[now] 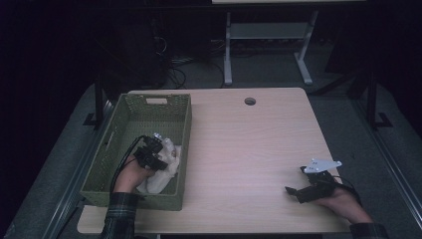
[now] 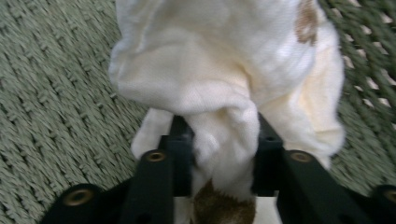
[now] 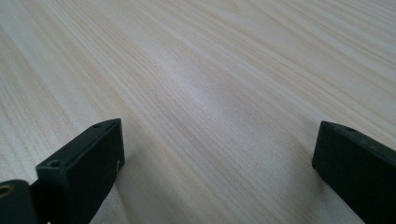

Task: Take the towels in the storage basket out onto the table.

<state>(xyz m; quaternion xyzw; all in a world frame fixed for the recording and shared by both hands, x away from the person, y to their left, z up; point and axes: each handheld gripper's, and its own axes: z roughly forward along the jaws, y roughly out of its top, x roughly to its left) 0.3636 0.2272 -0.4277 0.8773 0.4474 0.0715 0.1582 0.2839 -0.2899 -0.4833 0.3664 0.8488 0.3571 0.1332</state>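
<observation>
1. Our left gripper has its jaws pinched on a fold of the white cloth; the fabric bunches between the two black pads and balloons out just beyond them.
2. Around that pinch lies the woven floor of the green basket. The cloth sits inside the basket, at its near right corner in the high view, under and just past the left gripper.
3. Our right gripper has its jaws spread wide with nothing between them, low over the bare wooden table. In the high view it rests well apart from the basket, near the table's right front edge.
4. We judge the step in hand to be handling the cloth in the basket with the left gripper. To do it well: keep the pinch firm on the thick fold, lift straight up so trailing cloth clears the basket wall, and watch for snagging on the weave.
5. View differences: the left gripper view gives us the pinch itself and brown stains on the cloth; the high view gives the layout of basket, table and both hands, but the grip is too small to read there.
</observation>
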